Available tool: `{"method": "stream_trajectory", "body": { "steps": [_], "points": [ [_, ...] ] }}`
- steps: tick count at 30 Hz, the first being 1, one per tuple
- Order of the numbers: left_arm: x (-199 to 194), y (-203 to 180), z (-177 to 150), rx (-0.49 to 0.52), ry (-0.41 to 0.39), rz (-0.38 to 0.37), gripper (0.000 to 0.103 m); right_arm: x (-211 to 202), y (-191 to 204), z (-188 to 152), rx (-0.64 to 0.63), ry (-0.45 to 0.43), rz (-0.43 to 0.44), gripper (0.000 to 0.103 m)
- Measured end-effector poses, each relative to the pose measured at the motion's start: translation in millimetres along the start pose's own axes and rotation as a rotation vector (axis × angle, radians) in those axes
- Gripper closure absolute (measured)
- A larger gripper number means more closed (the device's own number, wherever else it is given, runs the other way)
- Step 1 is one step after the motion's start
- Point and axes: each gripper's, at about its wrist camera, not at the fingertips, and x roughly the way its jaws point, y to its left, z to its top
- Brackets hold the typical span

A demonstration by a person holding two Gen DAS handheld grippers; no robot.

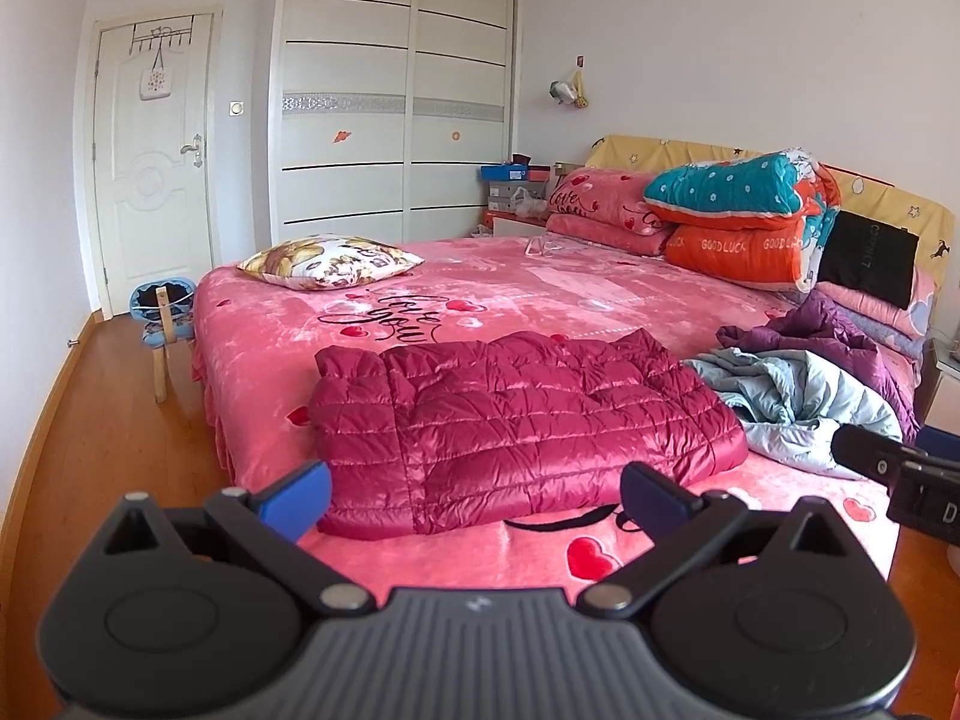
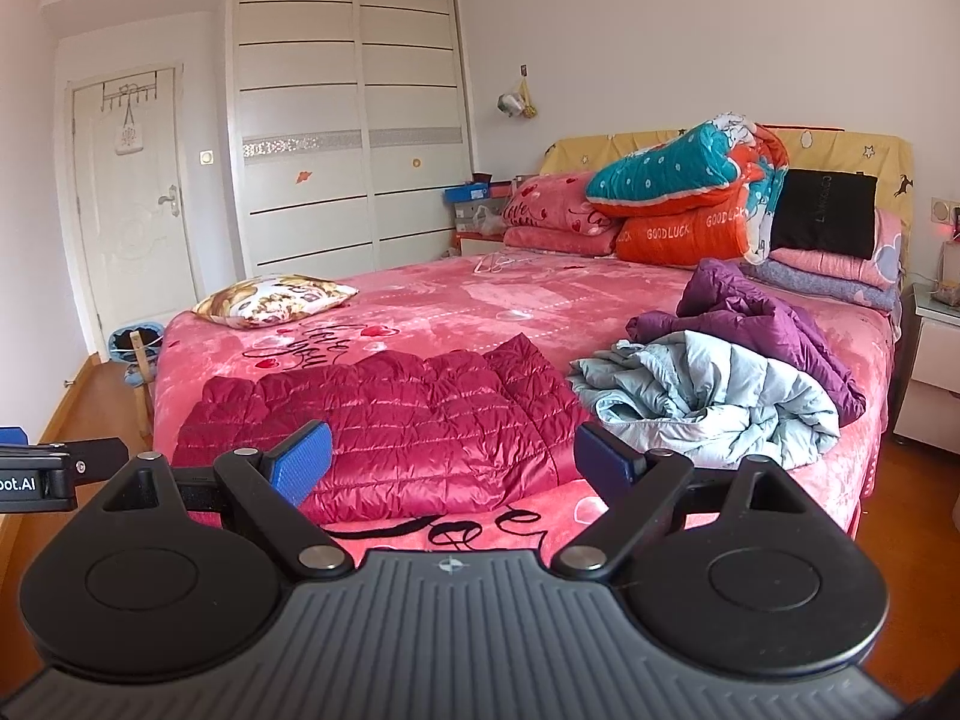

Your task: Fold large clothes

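Observation:
A dark red quilted down jacket (image 1: 516, 426) (image 2: 390, 426) lies folded flat near the front of the pink bed (image 1: 420, 300) (image 2: 540, 300). To its right a pale blue down jacket (image 1: 792, 402) (image 2: 708, 402) lies crumpled, with a purple one (image 1: 840, 330) (image 2: 756, 312) bunched behind it. My left gripper (image 1: 474, 501) hovers open short of the red jacket, nothing between its blue pads. My right gripper (image 2: 450, 462) is open too, held before the bed's front edge. The right gripper's body (image 1: 900, 474) shows at the right edge of the left wrist view.
A patterned cushion (image 1: 330, 261) (image 2: 276, 300) lies at the bed's left. Folded quilts and pillows (image 1: 744, 216) (image 2: 684, 204) are stacked at the headboard. A small stool (image 1: 162, 324) stands on the wooden floor by the door (image 1: 156, 162). A nightstand (image 2: 930, 366) is at the right.

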Motion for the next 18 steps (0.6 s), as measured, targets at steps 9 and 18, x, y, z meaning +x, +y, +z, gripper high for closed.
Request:
{"method": "stream_trajectory", "body": {
  "steps": [9, 18],
  "points": [
    [2.2, -1.7, -1.7, 0.000, 0.003, -0.001, 0.001, 2.3, -5.6, -1.0, 0.002, 0.017, 0.006, 0.000],
    [3.6, -1.4, -1.4, -0.001, 0.008, 0.000, 0.001, 3.7, -8.2, -1.0, -0.006, 0.027, 0.012, 0.000]
  ]
}}
